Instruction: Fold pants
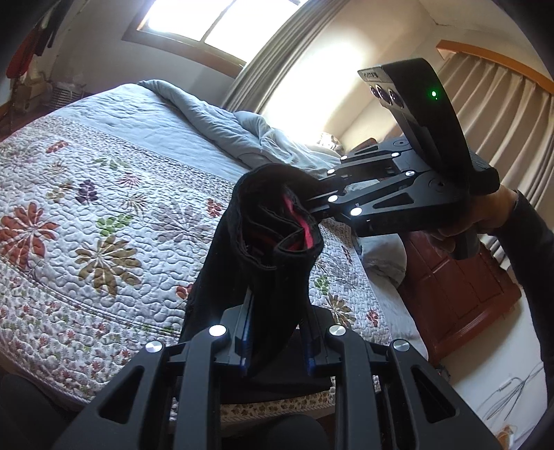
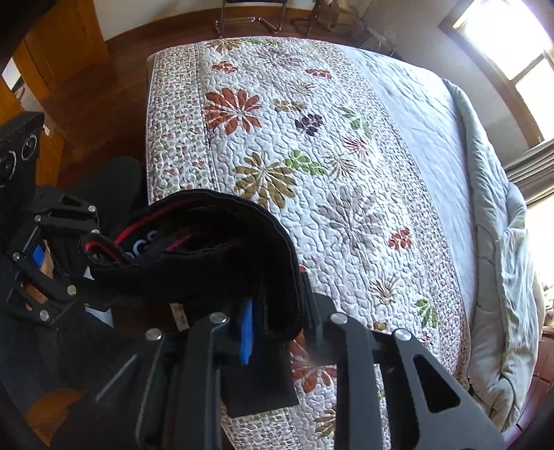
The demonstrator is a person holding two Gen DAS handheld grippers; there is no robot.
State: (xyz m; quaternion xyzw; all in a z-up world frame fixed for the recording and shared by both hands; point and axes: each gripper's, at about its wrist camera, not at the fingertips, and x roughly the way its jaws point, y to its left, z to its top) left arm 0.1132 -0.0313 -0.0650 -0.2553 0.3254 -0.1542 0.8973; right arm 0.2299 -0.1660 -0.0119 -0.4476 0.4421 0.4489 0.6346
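Left wrist view: the left gripper (image 1: 277, 346) and right gripper (image 1: 313, 204) each clamp the black pants (image 1: 263, 242) waistband, held mid-frame above the bed (image 1: 104, 207). Best to keep the band taut and level, then lower it flat onto the quilt.

Hard daylight is admitted through the window (image 1: 211, 24), which is blown out to white in both views. The quilt (image 2: 311, 145) is evenly lit, while the black pants (image 1: 256, 242) are left nearly detailless. Straight lines are bent by fisheye distortion, and corners are vignetted black.
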